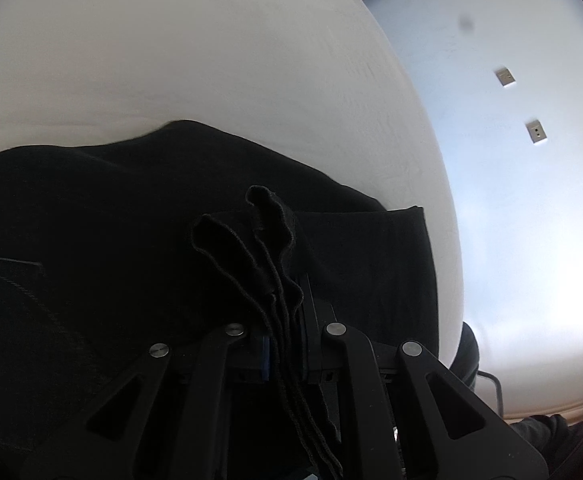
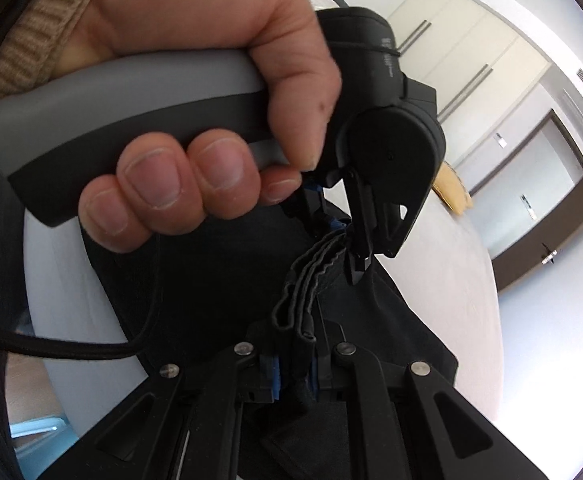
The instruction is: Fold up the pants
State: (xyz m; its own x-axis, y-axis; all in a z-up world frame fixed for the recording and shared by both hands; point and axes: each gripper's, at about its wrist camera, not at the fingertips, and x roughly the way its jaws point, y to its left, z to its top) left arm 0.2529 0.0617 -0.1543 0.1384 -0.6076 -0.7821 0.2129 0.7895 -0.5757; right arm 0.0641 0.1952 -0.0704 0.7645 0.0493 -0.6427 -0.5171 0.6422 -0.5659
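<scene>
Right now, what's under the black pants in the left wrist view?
The black pants lie on a white surface, which shows bare beyond the fabric's far edge. Whatever sits directly beneath the cloth is covered. The left claw pinches a bunched edge of them.

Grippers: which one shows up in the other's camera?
The left gripper: the right wrist view shows it with the hand on its grey handle, clamped on the black pants. The left view shows only its own gripper.

From my seat, the black pants (image 1: 91, 240) run off the left wrist view's lower-left edge; bunched cloth hides the left gripper (image 1: 285, 344) pads, and the yellowish thing (image 2: 453, 192) is perhaps a cushion.
</scene>
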